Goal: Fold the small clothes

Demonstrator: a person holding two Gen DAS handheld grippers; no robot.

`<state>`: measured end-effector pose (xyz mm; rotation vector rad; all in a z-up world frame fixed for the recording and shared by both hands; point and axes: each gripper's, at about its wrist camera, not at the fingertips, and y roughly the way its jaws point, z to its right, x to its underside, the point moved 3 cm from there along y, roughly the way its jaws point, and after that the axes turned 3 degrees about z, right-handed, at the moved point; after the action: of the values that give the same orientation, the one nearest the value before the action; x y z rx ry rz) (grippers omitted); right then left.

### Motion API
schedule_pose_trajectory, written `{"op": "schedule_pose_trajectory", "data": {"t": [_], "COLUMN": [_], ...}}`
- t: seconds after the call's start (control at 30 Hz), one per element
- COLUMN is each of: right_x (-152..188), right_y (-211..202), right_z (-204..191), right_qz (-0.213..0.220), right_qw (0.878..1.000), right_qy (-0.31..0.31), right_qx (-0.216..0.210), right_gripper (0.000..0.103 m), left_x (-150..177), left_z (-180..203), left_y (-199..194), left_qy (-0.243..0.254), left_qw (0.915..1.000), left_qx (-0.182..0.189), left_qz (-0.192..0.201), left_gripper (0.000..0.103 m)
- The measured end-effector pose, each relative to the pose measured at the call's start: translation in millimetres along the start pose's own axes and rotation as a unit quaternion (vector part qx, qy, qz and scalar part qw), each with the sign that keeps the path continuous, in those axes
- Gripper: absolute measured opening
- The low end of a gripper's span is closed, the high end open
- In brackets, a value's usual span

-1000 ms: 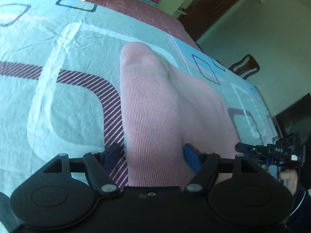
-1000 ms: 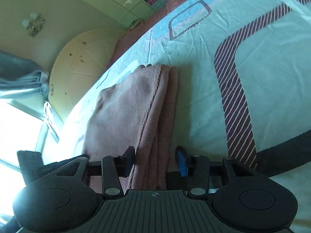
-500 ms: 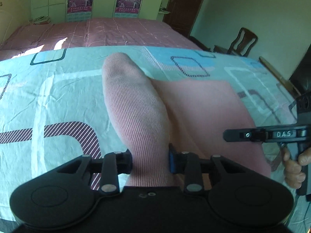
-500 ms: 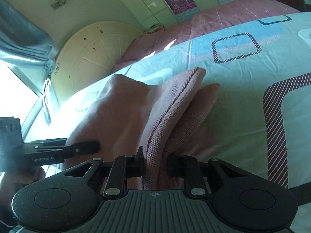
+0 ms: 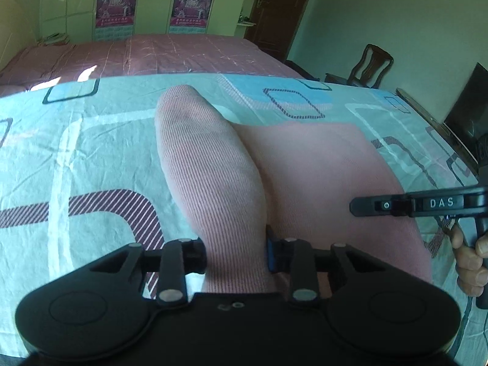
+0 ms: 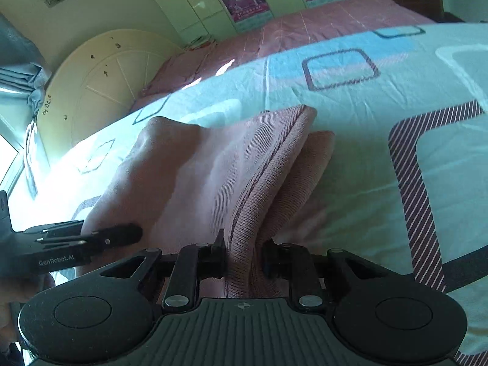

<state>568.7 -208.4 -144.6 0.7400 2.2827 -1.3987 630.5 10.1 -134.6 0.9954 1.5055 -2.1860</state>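
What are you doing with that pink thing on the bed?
A person is folding a small pink garment on a bed with a patterned sheet. They hold a tool in each hand. The left tool is shut on one edge of the cloth, and the right tool is shut on another edge. Both pinched edges are raised, while the rest lies on the sheet.

Both grippers matte black; left gripper has blue pads, silver pivot screws; right gripper ribbed grey top, lettered "DAS"; bare-skinned hand.
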Motion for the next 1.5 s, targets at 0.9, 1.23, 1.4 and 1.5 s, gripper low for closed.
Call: {"op": "schedule_pose_trajectory", "data": {"t": [0.9,1.23,1.4,1.5], "right_x": [71,37,55,57], "right_y": [140,117,172,174], "right_z": [-176,-210,-213,-213], "right_qz": [-0.057,0.041,-0.025,-0.022], "right_qw": [0.996,0.995,0.982,0.981], "right_qy": [0.033,-0.095,-0.176,-0.176], "right_qx": [-0.055,-0.001,0.066,0.075], "right_gripper": [0.023,0.031,0.022,0.022], "left_x": [99,68,70,68], "left_z": [-212,-249,-249,-249], "left_y": [-130,-129,-111,-111], "left_qy": [-0.137,-0.157,-0.154,-0.155], "left_qw": [0.9900,0.9847,0.9844,0.9840], "left_qx": [-0.029,-0.054,-0.077,-0.084], "left_qz": [0.012,0.053,0.037,0.027], "left_gripper": [0.075,0.073,0.074,0.074]}}
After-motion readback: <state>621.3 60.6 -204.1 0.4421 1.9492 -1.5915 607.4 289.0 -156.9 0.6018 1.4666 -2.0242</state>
